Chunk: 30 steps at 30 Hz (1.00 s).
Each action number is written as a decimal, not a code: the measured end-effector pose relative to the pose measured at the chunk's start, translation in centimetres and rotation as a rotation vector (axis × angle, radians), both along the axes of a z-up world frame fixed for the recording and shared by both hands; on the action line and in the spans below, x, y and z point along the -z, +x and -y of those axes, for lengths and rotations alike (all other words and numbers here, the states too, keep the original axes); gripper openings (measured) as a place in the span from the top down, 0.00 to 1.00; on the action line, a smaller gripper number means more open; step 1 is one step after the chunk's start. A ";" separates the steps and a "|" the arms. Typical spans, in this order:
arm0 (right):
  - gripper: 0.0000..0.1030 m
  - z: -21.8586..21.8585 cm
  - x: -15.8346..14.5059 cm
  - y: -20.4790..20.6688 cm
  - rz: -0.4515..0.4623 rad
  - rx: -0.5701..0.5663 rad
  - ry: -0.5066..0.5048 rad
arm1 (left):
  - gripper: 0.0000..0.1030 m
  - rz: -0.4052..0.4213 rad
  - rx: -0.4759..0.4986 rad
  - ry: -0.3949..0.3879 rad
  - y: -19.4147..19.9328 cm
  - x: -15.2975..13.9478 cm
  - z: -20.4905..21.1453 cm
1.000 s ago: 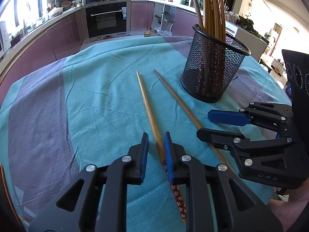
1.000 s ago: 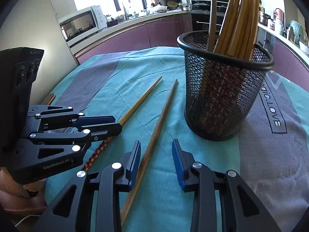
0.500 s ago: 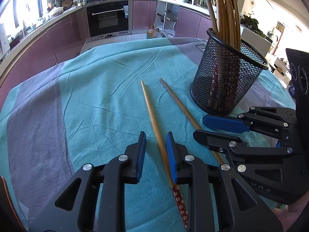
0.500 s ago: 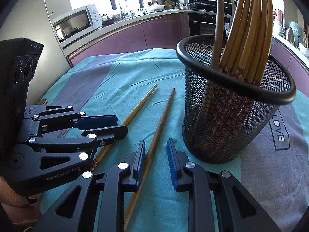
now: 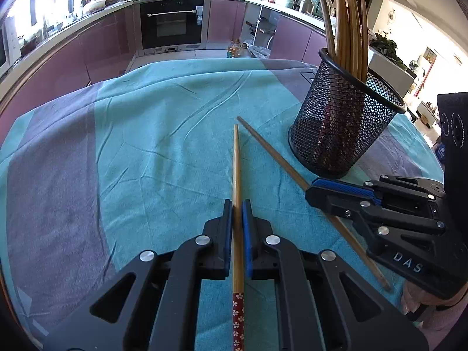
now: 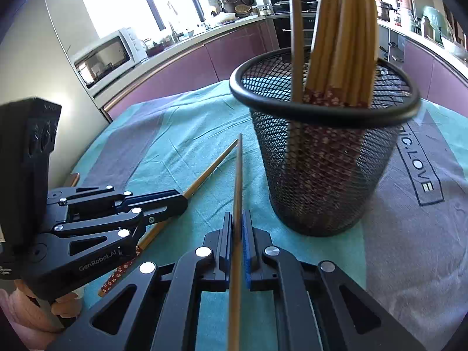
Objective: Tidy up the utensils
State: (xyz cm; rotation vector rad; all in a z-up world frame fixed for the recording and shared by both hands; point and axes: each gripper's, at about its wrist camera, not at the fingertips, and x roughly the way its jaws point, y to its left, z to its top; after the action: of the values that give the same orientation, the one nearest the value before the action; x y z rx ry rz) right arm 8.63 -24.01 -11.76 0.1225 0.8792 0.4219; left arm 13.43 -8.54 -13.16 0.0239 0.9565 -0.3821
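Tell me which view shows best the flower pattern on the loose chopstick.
The left wrist view: the chopstick runs through the left claw, pattern near. In the right wrist view that claw covers part.

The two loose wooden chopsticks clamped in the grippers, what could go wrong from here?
1. The left gripper and right gripper each pinch one long wooden chopstick far from its tip, so it may pivot when lifted.
2. The black mesh cup already holds a crowded bundle of chopsticks; an incoming stick could jam or tip it.

Bright daylight from blown-out windows [image 6: 117,3] — sharp centre, fisheye-bent, dark-vignetted edges.
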 end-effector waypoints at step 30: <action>0.94 -1.2 0.0 -1.3 0.005 -0.063 -0.011 | 0.93 0.004 0.029 0.018 -1.1 -0.2 1.2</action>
State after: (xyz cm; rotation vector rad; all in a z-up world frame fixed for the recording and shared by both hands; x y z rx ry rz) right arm 7.38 -22.80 -11.73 0.0836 0.8823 0.4758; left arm 12.34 -9.76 -12.97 0.0550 0.9561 -0.3997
